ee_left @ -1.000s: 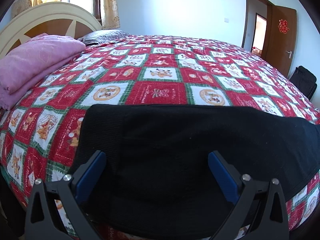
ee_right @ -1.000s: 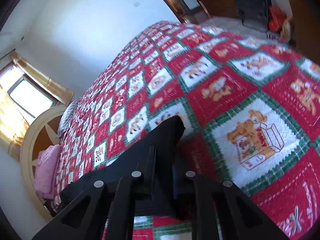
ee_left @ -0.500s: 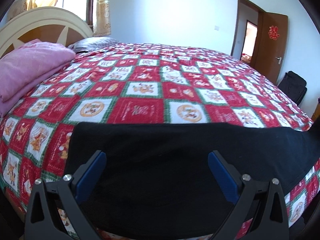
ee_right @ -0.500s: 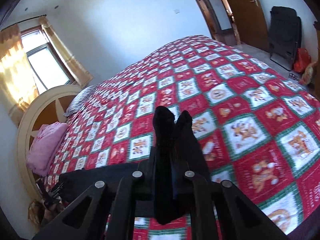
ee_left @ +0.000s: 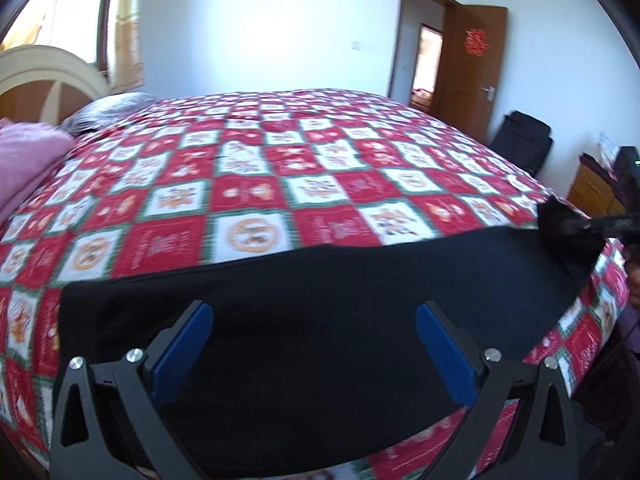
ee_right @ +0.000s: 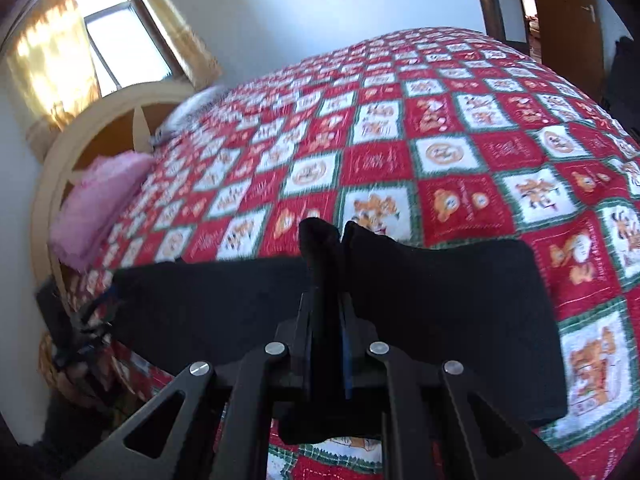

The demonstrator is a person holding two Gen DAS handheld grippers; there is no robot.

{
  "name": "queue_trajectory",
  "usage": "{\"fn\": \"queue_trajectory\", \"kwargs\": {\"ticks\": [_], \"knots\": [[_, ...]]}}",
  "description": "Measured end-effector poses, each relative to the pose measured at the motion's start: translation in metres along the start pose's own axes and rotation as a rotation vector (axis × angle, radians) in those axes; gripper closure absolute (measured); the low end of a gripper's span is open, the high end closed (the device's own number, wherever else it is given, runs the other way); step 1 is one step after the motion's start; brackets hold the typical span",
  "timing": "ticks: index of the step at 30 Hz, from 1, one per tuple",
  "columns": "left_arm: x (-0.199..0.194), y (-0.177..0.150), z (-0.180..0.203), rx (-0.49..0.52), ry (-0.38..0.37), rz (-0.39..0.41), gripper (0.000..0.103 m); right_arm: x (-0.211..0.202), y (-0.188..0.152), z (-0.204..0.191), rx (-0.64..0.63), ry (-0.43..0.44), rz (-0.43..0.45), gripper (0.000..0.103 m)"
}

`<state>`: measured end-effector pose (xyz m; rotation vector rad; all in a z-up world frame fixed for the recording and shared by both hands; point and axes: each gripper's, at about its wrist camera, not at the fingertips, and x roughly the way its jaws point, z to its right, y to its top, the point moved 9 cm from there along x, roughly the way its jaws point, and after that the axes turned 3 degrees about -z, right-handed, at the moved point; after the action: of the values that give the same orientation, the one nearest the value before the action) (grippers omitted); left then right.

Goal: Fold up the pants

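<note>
Black pants [ee_right: 440,304] between right claw [ee_right: 326,320] fingers

Beyond the pants [ee_left: 320,320] the bed [ee_left: 304,176] lay open; only a pink blanket [ee_right: 96,208] crowded the headboard [ee_right: 52,184] side

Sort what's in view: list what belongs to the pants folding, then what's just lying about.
Job:
black pants
right gripper, shut on the pants
left gripper, open over them
quilted bed

Lying about:
pink blanket
grey pillow
black bag

left hand-held gripper [ee_left: 312,344] gapes wide over black pants [ee_left: 320,292] spread on the checkered quilt [ee_left: 256,184].
</note>
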<state>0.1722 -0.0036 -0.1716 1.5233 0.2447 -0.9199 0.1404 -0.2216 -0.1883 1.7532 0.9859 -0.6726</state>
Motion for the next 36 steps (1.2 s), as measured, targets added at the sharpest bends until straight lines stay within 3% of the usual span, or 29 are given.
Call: {"fn": "queue_trajectory", "kwargs": {"ticks": [4, 8, 12, 16, 20, 24, 27, 34, 35, 36], "knots": [[0.008, 0.005, 0.026, 0.046, -0.035, -0.022, 0.000, 0.030, -0.018, -0.003, -0.032, -0.024, -0.051, 0.092], [0.017, 0.013, 0.056, 0.074, -0.102, -0.046, 0.000, 0.046, -0.027, -0.002, -0.021, 0.012, -0.069, 0.089], [0.028, 0.020, 0.084, 0.093, -0.170, -0.081, 0.000, 0.029, -0.030, -0.010, -0.013, 0.135, -0.084, 0.055], [0.039, 0.029, 0.120, 0.094, -0.253, -0.117, 0.000, -0.005, -0.026, -0.002, -0.032, 0.141, -0.014, 0.054], [0.055, 0.030, 0.163, 0.078, -0.330, -0.174, 0.001, -0.025, -0.025, 0.034, 0.067, 0.155, 0.059, 0.054], [0.071, 0.020, 0.208, 0.057, -0.421, -0.263, 0.016, -0.036, -0.032, 0.055, 0.099, 0.177, 0.132, 0.054], [0.079, 0.010, 0.234, 0.068, -0.446, -0.312, 0.026, -0.044, -0.031, 0.051, 0.075, 0.207, 0.182, 0.054], [0.088, 0.007, 0.252, 0.062, -0.435, -0.311, 0.029, -0.070, -0.023, 0.049, 0.075, 0.254, 0.323, 0.054], [0.089, 0.008, 0.253, 0.056, -0.440, -0.306, 0.037, -0.071, -0.021, 0.050, 0.083, 0.255, 0.330, 0.054], [0.088, 0.009, 0.253, 0.051, -0.448, -0.302, 0.051, -0.071, -0.020, 0.053, 0.099, 0.251, 0.341, 0.054]]}}
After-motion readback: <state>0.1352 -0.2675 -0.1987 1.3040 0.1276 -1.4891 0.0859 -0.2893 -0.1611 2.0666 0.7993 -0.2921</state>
